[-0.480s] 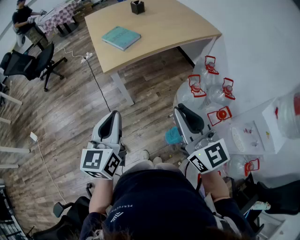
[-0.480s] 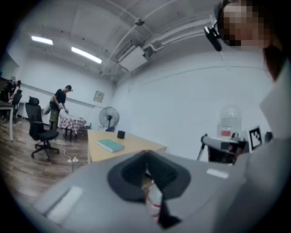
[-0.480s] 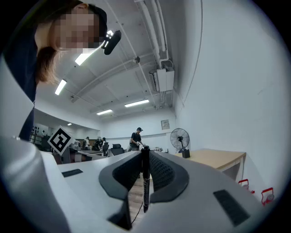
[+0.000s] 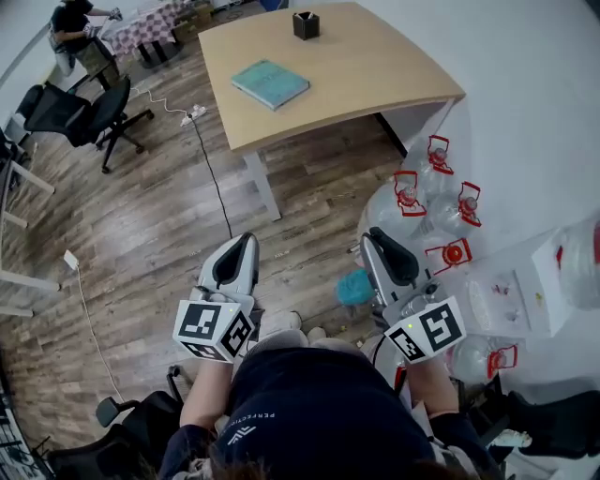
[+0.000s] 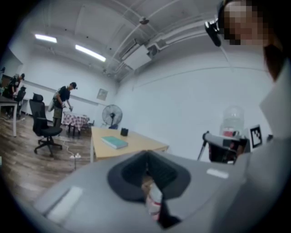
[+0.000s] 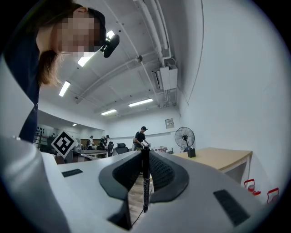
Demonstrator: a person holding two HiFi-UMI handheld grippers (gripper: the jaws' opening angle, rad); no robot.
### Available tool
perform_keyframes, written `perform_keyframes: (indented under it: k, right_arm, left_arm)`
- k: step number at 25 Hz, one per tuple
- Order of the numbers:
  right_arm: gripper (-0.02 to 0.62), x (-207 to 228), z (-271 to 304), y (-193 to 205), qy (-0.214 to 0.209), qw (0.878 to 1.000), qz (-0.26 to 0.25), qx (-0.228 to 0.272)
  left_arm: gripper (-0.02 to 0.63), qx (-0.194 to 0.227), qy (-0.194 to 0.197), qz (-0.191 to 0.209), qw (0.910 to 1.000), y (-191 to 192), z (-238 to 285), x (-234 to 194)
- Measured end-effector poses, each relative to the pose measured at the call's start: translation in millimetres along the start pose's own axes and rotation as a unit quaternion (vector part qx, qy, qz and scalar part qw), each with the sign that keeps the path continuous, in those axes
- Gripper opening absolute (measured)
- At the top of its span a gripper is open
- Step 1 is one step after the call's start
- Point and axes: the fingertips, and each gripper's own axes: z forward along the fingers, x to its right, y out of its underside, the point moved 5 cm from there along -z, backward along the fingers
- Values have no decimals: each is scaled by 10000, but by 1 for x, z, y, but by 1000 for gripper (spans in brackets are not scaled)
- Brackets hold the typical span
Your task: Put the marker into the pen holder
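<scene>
Wood floor, tan desk, seemingly water jugs

My left claw and right claw are smooth, matt grey plastic, and the marker is matt black plastic. The desk is smooth pale wood, the floor brown wood planks, and the water bottles clear glossy plastic.

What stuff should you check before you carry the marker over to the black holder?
1. Marker held in the right tool: ok.
2. Pen holder in sight on the table: ok.
3. Holder within reach: not ok, it stands far across the floor.
4. Holder's opening free: cannot tell, too small.
5. Left tool shut, holding nothing: ok.
</scene>
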Motion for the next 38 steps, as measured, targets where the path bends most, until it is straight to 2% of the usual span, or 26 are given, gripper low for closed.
perform_keyframes:
  k: [11,18,29,38]
  right_arm:
    - [43,-7,30,5,-286,9995,-64,-65]
    - [44,-2,70,12,-418,9988,-85,-224]
    - [43,17,186,20,-471,9982,-48,-380]
    - [43,26,271,26,-679,9966,-116,-449]
  left_arm:
    - [8,-50,-264,25,9996,4,-7,-26]
    - [8,-46,-252,6,9997,-1,17,-55]
    - [8,-121,-252,-169,9995,-23,83,-144]
    - [9,-190,-187,-202,9994,-39,125,-200]
